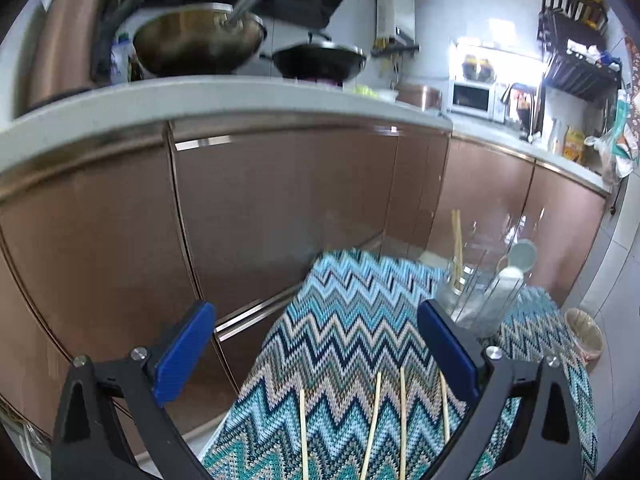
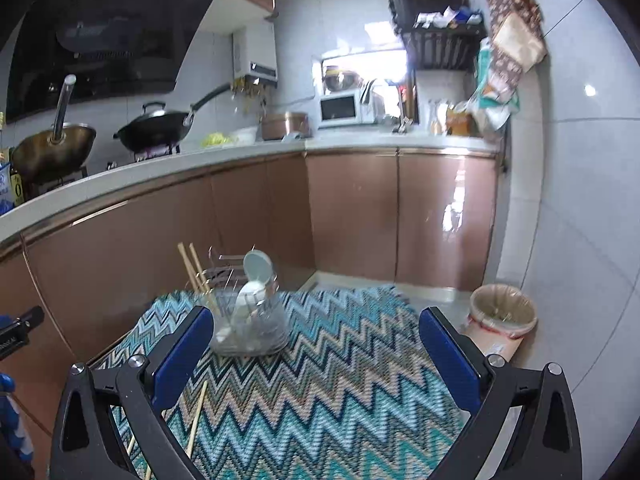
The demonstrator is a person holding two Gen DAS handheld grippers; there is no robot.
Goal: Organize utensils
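A clear glass jar (image 1: 478,294) stands on the zigzag-patterned cloth (image 1: 344,344); it holds a white ceramic spoon (image 1: 516,260) and a pair of wooden chopsticks (image 1: 456,244). Several loose chopsticks (image 1: 402,416) lie on the cloth between the open jaws of my left gripper (image 1: 316,356), which is empty and near them. In the right wrist view the jar (image 2: 250,320), spoon (image 2: 254,276) and cloth (image 2: 340,380) show too. My right gripper (image 2: 316,356) is open and empty above the cloth, right of the jar. Loose chopsticks (image 2: 198,416) lie by its left finger.
Brown cabinet doors (image 1: 280,208) and a white counter (image 1: 200,96) rise behind the table. Two woks (image 2: 56,148) sit on the stove. A lined waste bin (image 2: 502,316) stands on the floor at the right. A microwave (image 2: 344,110) sits in the corner.
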